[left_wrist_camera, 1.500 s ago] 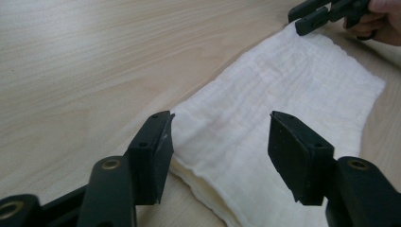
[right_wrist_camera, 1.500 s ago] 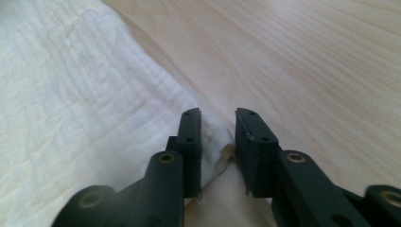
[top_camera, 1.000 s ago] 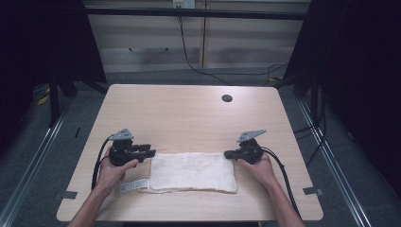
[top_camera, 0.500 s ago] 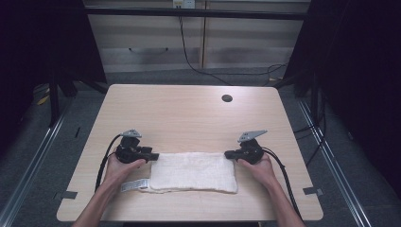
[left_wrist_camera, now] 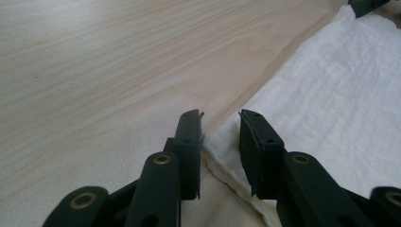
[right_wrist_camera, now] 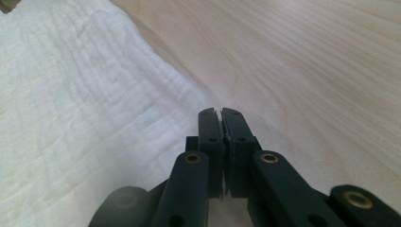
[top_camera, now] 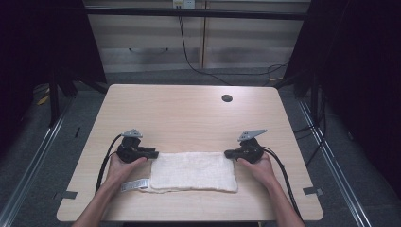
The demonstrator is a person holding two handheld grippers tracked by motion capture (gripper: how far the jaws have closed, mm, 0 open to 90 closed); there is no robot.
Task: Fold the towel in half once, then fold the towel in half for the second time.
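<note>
A white folded towel (top_camera: 191, 171) lies flat near the table's front edge. My left gripper (top_camera: 155, 154) is at its far left corner. In the left gripper view the jaws (left_wrist_camera: 220, 118) have just been closing and stand apart, with the towel's corner (left_wrist_camera: 222, 142) in the gap and no pad pressing on it. My right gripper (top_camera: 227, 153) sits at the far right corner. In the right gripper view its jaws (right_wrist_camera: 221, 113) are together, a thin pale sliver of towel (right_wrist_camera: 71, 94) edge pinched at their tips.
The light wooden table (top_camera: 189, 118) has a dark round hole (top_camera: 227, 98) at the far right. A white label (top_camera: 135, 185) pokes out at the towel's near left corner. Cables trail from both grippers toward the front edge. Dark floor and metal rails surround the table.
My left gripper has shifted slightly right and down, onto the towel's far left corner. The right gripper and the towel have stayed put.
</note>
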